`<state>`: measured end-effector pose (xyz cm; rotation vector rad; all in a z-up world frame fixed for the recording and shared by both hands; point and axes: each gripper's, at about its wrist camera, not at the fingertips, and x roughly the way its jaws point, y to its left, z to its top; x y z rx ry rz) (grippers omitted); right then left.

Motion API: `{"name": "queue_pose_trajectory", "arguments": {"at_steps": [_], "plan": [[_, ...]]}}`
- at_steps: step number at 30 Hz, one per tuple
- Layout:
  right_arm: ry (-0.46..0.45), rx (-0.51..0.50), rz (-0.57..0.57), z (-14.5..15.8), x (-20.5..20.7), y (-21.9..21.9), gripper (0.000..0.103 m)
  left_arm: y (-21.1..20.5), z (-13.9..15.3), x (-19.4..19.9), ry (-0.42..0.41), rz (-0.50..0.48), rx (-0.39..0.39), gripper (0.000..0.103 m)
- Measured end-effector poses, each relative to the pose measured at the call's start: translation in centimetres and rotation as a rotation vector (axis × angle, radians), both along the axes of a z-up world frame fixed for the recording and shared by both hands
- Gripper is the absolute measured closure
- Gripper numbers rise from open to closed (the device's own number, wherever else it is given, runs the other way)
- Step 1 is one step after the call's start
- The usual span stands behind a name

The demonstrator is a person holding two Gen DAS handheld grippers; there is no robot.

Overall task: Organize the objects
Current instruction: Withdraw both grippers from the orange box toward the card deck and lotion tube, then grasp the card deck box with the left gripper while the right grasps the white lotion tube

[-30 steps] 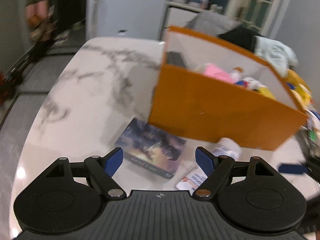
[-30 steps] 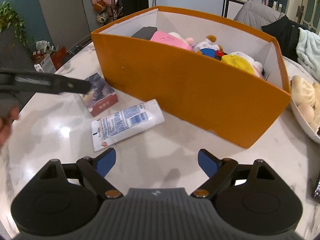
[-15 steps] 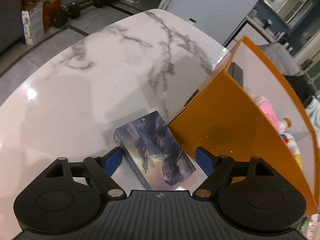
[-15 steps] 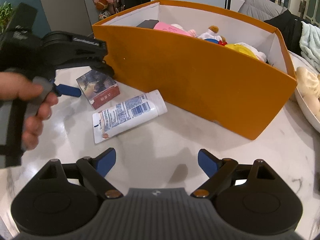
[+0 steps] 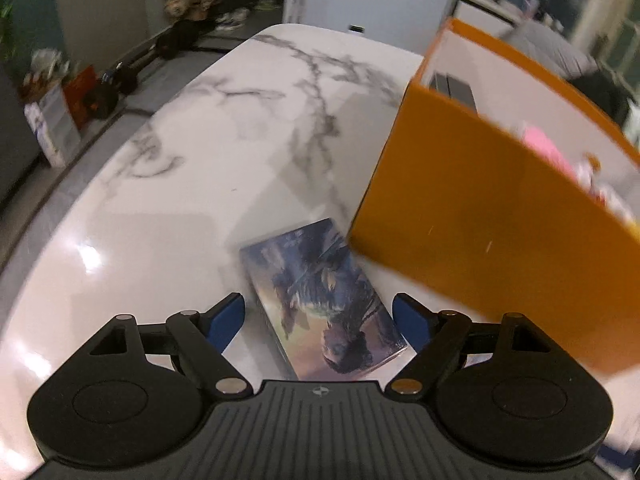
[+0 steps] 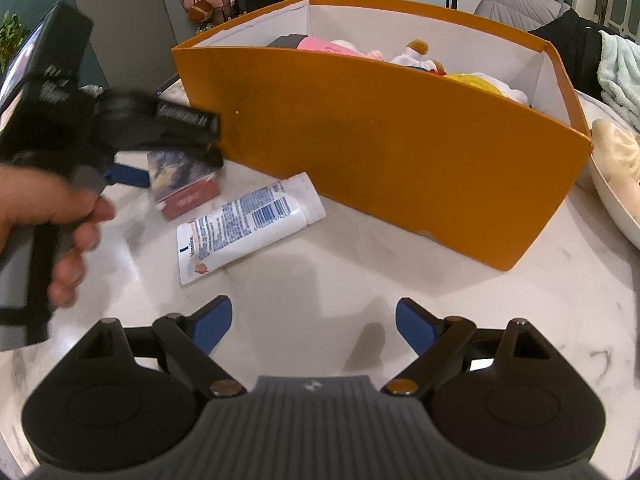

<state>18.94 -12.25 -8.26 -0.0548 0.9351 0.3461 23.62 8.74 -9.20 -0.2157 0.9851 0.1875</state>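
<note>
A small card box with a dark picture lies flat on the white marble table, beside the near corner of an orange box. My left gripper is open, its blue fingers on either side of the card box's near end. In the right wrist view the card box lies under the left gripper. A white lotion tube lies beside it in front of the orange box, which holds soft toys and a pink item. My right gripper is open and empty, above bare table.
A white bowl with pale round things stands at the right table edge. The table's curved left edge drops to a floor with dumbbells and a small carton. A chair with clothes stands behind the orange box.
My left gripper has swung round and come down over the card box, which now lies between its open fingers. The right gripper has drawn slightly closer to the tube.
</note>
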Motion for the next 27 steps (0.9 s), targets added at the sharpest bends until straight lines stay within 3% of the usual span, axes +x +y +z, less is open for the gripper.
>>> {"name": "queue_pose_trajectory", "arguments": {"at_steps": [4,8,16,22,27], "plan": [[0.018,0.017,-0.041,-0.2,0.3,0.9,0.013,1.2,-0.8,-2.0,-0.011,-0.072,0.112,0.007],[0.034,0.066,-0.107,-0.5,0.8,2.3,0.013,2.8,-0.8,-4.0,-0.031,-0.131,0.110,0.007],[0.056,0.213,-0.403,-0.9,2.4,4.3,0.015,5.0,-0.8,-6.1,-0.069,-0.167,0.110,0.011],[0.009,0.180,-0.549,-1.0,3.1,6.3,0.016,5.5,-1.0,-6.6,-0.083,-0.197,0.112,0.009],[-0.041,0.064,-0.576,-1.3,3.8,8.2,0.022,5.8,-0.8,-6.7,-0.079,-0.195,0.096,0.010]]}}
